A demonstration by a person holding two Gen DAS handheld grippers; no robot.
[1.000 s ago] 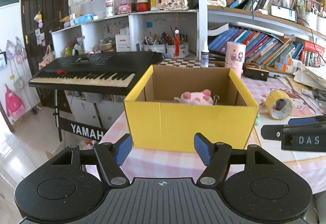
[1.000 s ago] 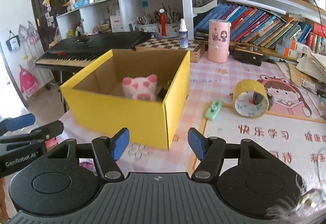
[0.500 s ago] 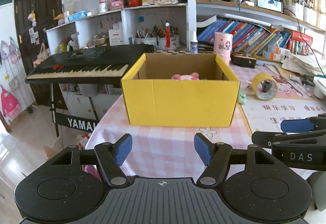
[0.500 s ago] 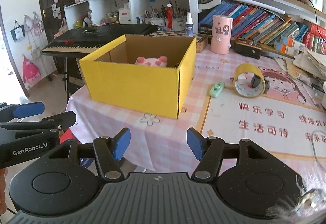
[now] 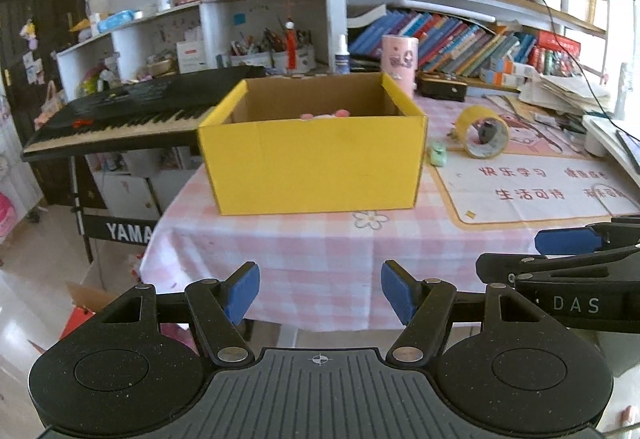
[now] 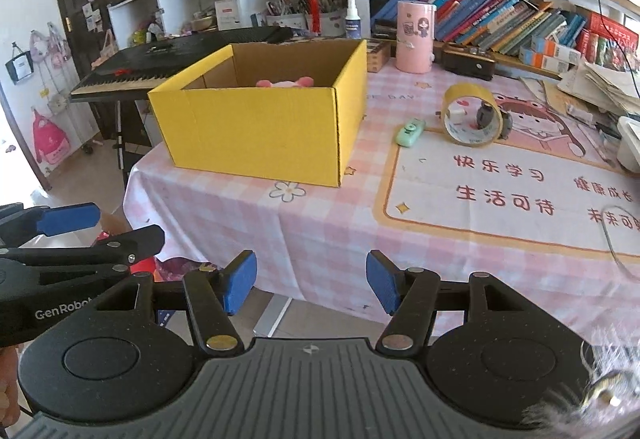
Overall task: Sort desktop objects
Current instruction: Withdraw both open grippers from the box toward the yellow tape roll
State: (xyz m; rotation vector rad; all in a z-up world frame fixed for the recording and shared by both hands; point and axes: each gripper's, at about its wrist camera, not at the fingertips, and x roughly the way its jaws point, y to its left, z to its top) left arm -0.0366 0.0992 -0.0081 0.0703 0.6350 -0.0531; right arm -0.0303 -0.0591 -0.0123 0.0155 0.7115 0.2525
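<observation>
A yellow cardboard box [image 5: 316,163] [image 6: 260,131] stands open on the pink checked table, with a pink plush toy [image 5: 324,114] [image 6: 285,82] peeking above its near wall. To its right lie a small green object [image 6: 410,132] [image 5: 438,152] and a yellow tape roll [image 6: 472,119] [image 5: 482,131]. My left gripper [image 5: 320,293] hangs open and bare in front of the table's near edge. My right gripper [image 6: 308,285] is open too, with nothing between its fingers, level with the table's front edge. Each gripper shows at the edge of the other's view.
A black keyboard [image 5: 132,115] on a stand sits left of the table. A pink cylinder [image 6: 414,37], a spray bottle [image 6: 352,24] and a dark case [image 6: 468,59] stand behind the box. Shelves of books fill the back wall. A printed mat [image 6: 512,191] covers the table's right side.
Both grippers have drawn back from the yellow box, which now looks smaller and farther away. More of the table's front edge and the floor shows. Both stay open.
</observation>
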